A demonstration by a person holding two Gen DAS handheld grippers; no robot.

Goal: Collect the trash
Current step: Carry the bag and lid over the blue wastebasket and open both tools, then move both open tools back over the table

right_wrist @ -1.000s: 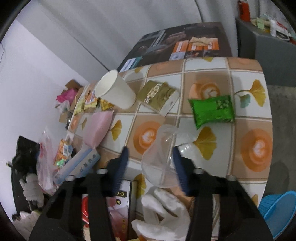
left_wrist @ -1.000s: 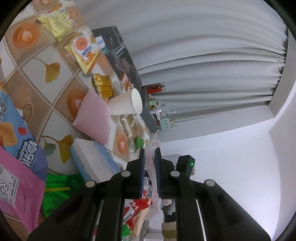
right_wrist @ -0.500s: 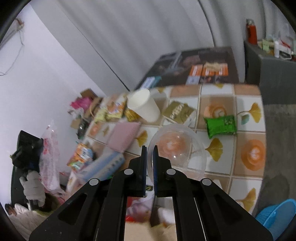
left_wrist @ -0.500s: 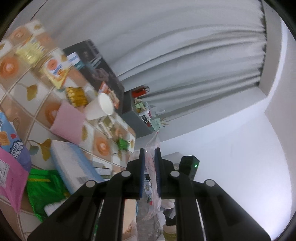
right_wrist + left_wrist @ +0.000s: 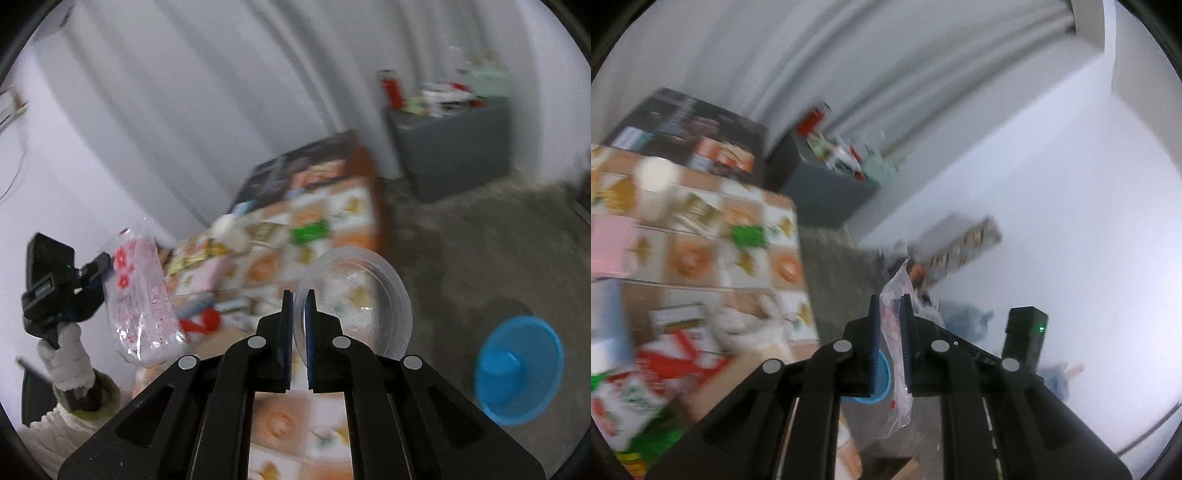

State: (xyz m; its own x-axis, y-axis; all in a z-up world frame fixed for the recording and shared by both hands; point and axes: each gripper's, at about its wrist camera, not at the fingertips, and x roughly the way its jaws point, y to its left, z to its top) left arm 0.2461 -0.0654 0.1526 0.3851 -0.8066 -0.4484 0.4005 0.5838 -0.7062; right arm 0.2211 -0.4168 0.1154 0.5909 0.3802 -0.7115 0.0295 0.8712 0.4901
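Observation:
My right gripper (image 5: pixel 299 301) is shut on the rim of a clear plastic cup (image 5: pixel 360 302), held in the air past the table's edge. A blue bin (image 5: pixel 517 369) stands on the floor at the lower right. My left gripper (image 5: pixel 889 304) is shut on a clear plastic bag (image 5: pixel 897 365) with a red and pink print. In the right wrist view that bag (image 5: pixel 142 295) hangs from the left gripper (image 5: pixel 105 271) at the far left, held by a white-gloved hand (image 5: pixel 68 362). Blurred wrappers and a white paper cup (image 5: pixel 655 184) lie on the tiled table (image 5: pixel 783 266).
A grey cabinet (image 5: pixel 450 151) with clutter on top stands by the curtain. A dark board (image 5: pixel 690 118) leans behind the table. Boxes and bags (image 5: pixel 960 243) sit along the white wall. The floor (image 5: pixel 480 251) is bare concrete around the blue bin.
The right gripper closed on the clear cup's rim and carried it up and off the table toward the floor side. The left gripper swung away from the table with the bag, rolling upright.

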